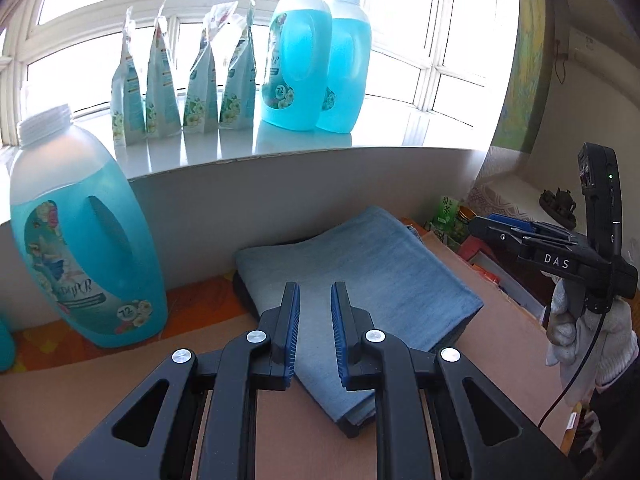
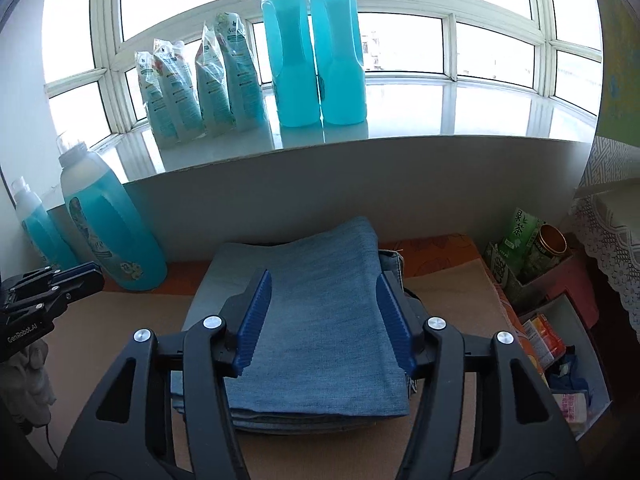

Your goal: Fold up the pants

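While we're holding both tools up over the bench (image 2: 440, 292), the pants (image 2: 320, 320) are sitting folded in a neat blue denim stack near the middle of it, close to the wall under the windowsill (image 2: 400, 136). Our left tool (image 1: 316, 336) is hovering just above the near edge of the stack with its fingers only a little way apart, gripping nothing. Our right tool (image 2: 324, 320) is spread wide over the top layer, one blue pad (image 2: 256, 316) over each side of the denim, and it isn't pinching any fabric either. In the left wrist view we're seeing the right tool off to the right, clear of the stack, held in a white glove (image 1: 588, 328). A big blue detergent bottle (image 2: 112, 232) is standing on the bench to the left of the pants, two more bottles (image 2: 316, 48) and some refill pouches (image 2: 200, 84) are lined up on the far sill, and a green tea carton (image 2: 520, 232) is poking up on the right.
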